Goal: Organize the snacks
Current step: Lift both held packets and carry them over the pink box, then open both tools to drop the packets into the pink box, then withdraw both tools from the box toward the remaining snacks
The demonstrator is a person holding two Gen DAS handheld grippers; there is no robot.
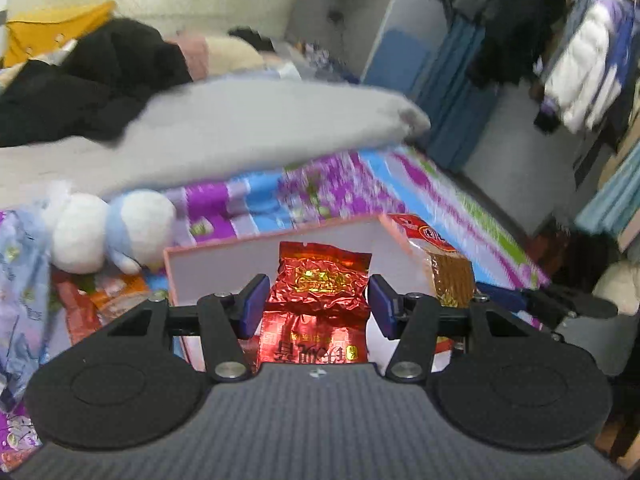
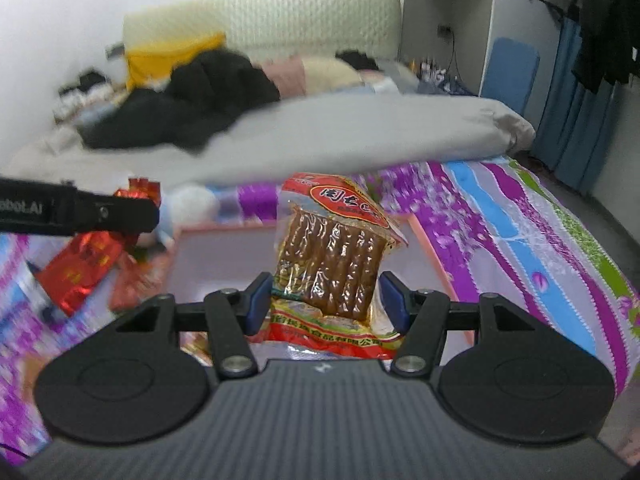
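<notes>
A crinkled red foil packet (image 1: 320, 300) with gold print sits between the blue pads of my left gripper (image 1: 318, 302), which is shut on it above an open pink box (image 1: 208, 250) with a white inside. My right gripper (image 2: 326, 300) is shut on a clear sausage packet (image 2: 332, 256) with a red label, held upright over the same pink box (image 2: 432, 248). The sausage packet (image 1: 444, 264) also shows at the right of the left wrist view. In the right wrist view the red foil packet (image 2: 80, 268) hangs at the left under a black finger (image 2: 100, 212) of the left gripper.
The box lies on a bed sheet (image 2: 520, 232) patterned in purple, blue and green. A white and blue plush toy (image 1: 100, 232) and more snack packets (image 1: 112, 300) lie left of the box. A grey duvet (image 1: 240, 132) and black clothes (image 1: 92, 76) are behind. The bed's edge runs along the right.
</notes>
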